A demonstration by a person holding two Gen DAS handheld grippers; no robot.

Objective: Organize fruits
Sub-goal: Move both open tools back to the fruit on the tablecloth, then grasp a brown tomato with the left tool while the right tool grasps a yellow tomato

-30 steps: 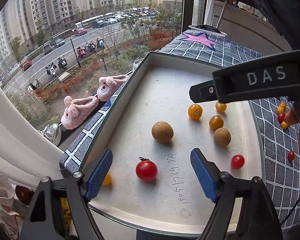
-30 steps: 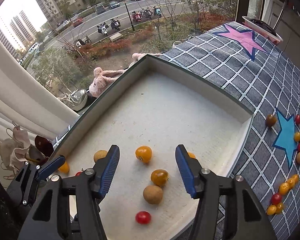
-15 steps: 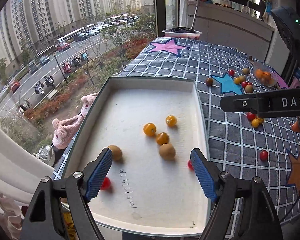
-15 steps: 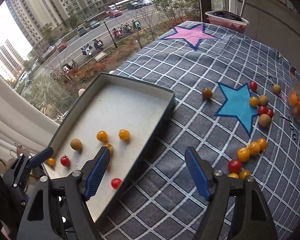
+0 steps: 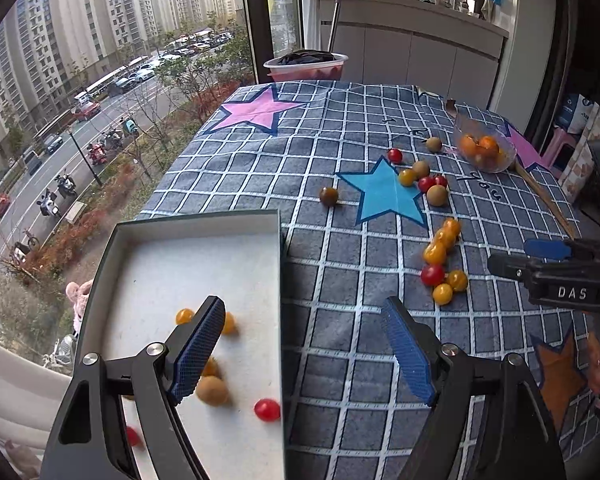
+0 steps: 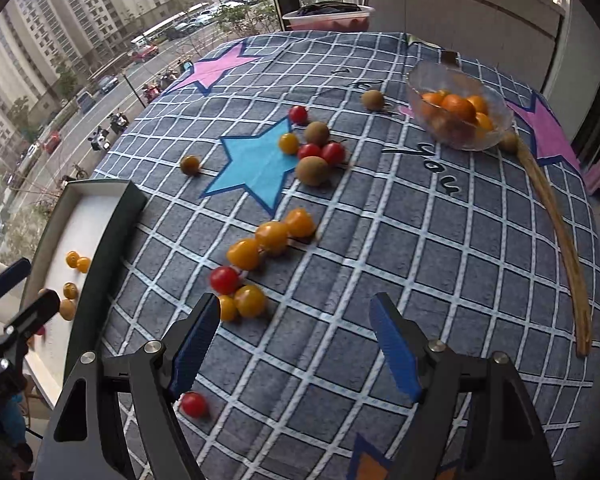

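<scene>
A white tray (image 5: pixel 204 232) with dark walls lies at the table's left edge and holds several small fruits, among them a red tomato (image 5: pixel 267 409) and a brown round fruit (image 5: pixel 212 390). Loose yellow and red tomatoes (image 6: pixel 256 252) and brown fruits (image 6: pixel 312 170) lie on the checked cloth. My left gripper (image 5: pixel 304 356) is open and empty above the tray's right wall. My right gripper (image 6: pixel 294 350) is open and empty above the cloth, just right of a yellow tomato (image 6: pixel 250 300). A single red tomato (image 6: pixel 193 404) lies by its left finger.
A glass bowl (image 6: pixel 496 128) of orange fruits stands at the far right. A long wooden stick (image 6: pixel 556 220) lies along the right side. A pink-rimmed basin (image 5: pixel 306 66) stands at the far edge by the window. The table's left edge borders the window.
Both grippers have swung right and pulled back from over the tray toward the cloth. The loose fruits and the glass bowl have come into view. Both stay open and empty.
</scene>
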